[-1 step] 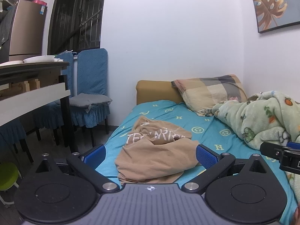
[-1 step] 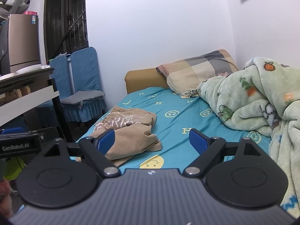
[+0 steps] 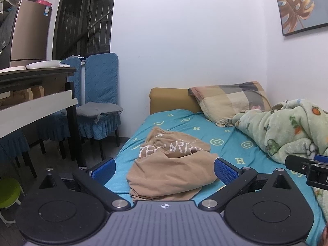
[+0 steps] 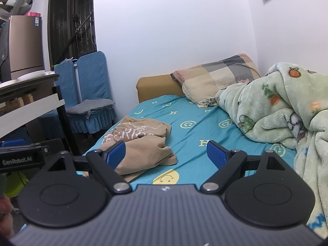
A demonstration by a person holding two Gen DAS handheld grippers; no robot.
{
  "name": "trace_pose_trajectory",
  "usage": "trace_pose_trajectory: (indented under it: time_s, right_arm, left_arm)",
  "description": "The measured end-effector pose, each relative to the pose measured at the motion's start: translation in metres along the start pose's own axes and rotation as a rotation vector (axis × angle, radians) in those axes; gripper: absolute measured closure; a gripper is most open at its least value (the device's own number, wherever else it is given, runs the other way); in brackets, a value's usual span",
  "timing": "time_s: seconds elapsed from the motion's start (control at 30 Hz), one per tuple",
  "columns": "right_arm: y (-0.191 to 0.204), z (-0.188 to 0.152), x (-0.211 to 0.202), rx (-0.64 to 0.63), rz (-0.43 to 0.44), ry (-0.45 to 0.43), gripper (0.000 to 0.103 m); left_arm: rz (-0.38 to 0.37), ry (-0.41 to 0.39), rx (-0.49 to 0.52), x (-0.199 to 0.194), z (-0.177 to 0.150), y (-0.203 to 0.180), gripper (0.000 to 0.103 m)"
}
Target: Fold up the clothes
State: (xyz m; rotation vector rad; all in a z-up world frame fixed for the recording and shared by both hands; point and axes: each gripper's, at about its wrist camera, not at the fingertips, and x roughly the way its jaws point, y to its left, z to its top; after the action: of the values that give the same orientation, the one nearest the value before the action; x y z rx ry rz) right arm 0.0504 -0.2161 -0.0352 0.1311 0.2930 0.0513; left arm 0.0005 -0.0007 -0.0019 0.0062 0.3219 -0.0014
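Observation:
A crumpled tan garment with white lettering [image 3: 172, 164] lies on the near left part of the bed's teal sheet [image 3: 231, 143]; it also shows in the right wrist view [image 4: 141, 143]. My left gripper [image 3: 165, 168] is open and empty, held above the bed's near end, with the garment just beyond its blue fingertips [image 3: 226, 170]. My right gripper [image 4: 166, 153] is open and empty, to the right of the garment. Each gripper's body shows at the edge of the other's view.
A green printed blanket [image 4: 287, 112] is heaped on the bed's right side. A checked pillow [image 3: 229, 100] leans at the headboard. A table [image 3: 34, 104] and blue-covered chairs [image 3: 100, 102] stand left of the bed. A green stool [image 3: 8, 192] sits near the floor.

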Motion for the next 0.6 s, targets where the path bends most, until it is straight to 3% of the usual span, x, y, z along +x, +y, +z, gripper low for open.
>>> trace_pose_trajectory:
  time_s: [0.6]
  right_arm:
    - [-0.001,0.000,0.002,0.020,0.000,0.012,0.015]
  left_arm:
    - [0.014,0.018,0.031,0.009,-0.011,-0.007,0.000]
